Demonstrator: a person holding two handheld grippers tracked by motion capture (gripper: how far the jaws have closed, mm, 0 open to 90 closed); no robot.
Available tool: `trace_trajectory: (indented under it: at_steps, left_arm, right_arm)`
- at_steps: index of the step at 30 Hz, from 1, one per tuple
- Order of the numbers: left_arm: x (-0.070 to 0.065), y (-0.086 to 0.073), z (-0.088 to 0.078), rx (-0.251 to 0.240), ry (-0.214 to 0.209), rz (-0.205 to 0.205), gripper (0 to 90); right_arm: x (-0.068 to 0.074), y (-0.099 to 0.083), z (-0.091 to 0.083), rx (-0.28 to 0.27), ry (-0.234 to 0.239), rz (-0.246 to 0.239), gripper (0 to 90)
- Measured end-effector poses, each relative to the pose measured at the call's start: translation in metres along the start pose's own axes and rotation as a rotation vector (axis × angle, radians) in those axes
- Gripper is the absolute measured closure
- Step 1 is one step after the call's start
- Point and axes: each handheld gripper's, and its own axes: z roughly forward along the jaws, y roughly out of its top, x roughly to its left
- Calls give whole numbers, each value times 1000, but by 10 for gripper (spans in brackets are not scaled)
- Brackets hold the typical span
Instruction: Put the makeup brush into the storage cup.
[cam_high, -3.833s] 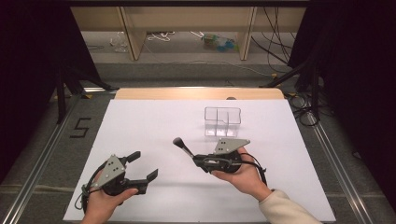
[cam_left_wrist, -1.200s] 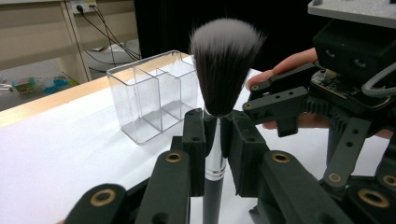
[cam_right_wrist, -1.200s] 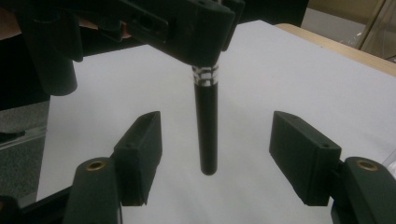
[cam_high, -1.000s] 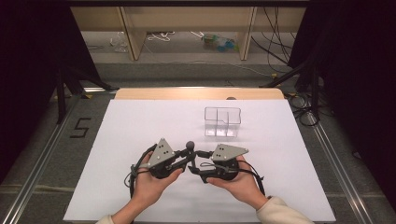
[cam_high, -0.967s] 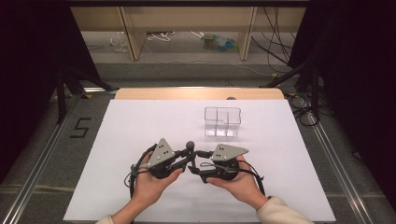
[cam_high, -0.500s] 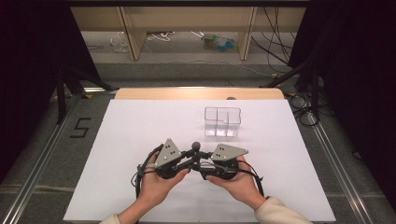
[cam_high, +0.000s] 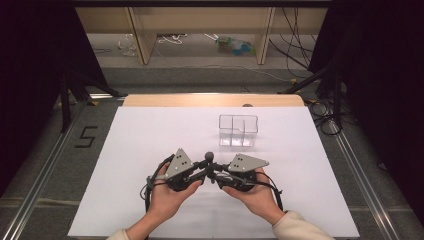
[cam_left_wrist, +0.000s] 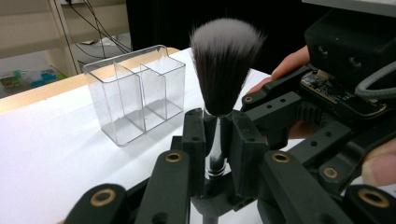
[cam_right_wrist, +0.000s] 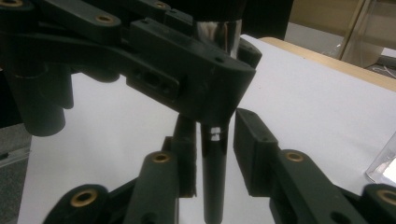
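A makeup brush with a dark, white-tipped head (cam_left_wrist: 226, 65) stands upright between the two grippers over the near middle of the white table (cam_high: 150, 135). My left gripper (cam_left_wrist: 217, 135) is shut on its silver ferrule (cam_left_wrist: 215, 156) just under the bristles. In the high view the brush head (cam_high: 209, 156) rises where the left gripper (cam_high: 203, 168) and right gripper (cam_high: 213, 173) meet. The black handle (cam_right_wrist: 212, 186) hangs between the jaws of my right gripper (cam_right_wrist: 215, 149). Those jaws have just been closing, and a gap still shows beside the handle.
A clear plastic organizer (cam_high: 238, 131) with compartments stands on the table beyond the grippers, and it is also near the brush in the left gripper view (cam_left_wrist: 135, 98). White tabletop lies to the left and right of the hands. Shelving and cables sit past the far edge.
Since the earliest frame my left gripper has come across from the left and closed on the brush that the right gripper held. Over the last second both hands have hardly moved.
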Motion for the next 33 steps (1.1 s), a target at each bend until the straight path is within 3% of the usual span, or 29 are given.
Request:
trace_trajectory:
  at_steps: [4, 14, 15, 19, 20, 21, 22, 25, 26, 27, 30, 33]
  left_arm:
    - [-1, 0, 0, -5, -2, -5, 780]
    - [0, 1, -1, -37, -10, -5, 769]
    - [0, 1, -1, -37, -10, -5, 747]
    - [0, 4, -5, -64, 12, -7, 512]
    - [0, 7, -11, -76, 16, 20, 460]
    - [0, 7, -11, -76, 16, 20, 422]
    - [0, 7, -15, -71, 23, 45, 422]
    - [-1, 5, -22, -89, 16, 48, 309]
    - [1, 4, -23, -99, 36, 74, 272]
    - [0, 2, -25, -92, 41, 61, 272]
    - [4, -1, -30, -106, 29, 82, 219]
    - [5, -6, -39, -109, 31, 74, 196]
  right_arm:
    - [0, 0, -1, -1, -3, -12, 778]
    - [1, 2, -3, -2, -1, -34, 795]
    - [1, 2, -3, -2, -1, -34, 795]
    - [0, 1, -3, -5, -4, -34, 795]
    - [-2, 0, -3, 1, -10, -31, 795]
    - [-2, 0, -3, 1, -10, -31, 795]
    - [-3, 0, -3, 6, -7, -26, 795]
    - [-5, 1, -5, 5, -13, -19, 795]
    - [-6, 1, -5, -7, -18, -19, 795]
    - [-6, 1, -5, -7, -18, -19, 795]
    - [-6, 1, -6, 3, -13, -2, 795]
    - [-8, 2, -6, -14, -23, -14, 795]
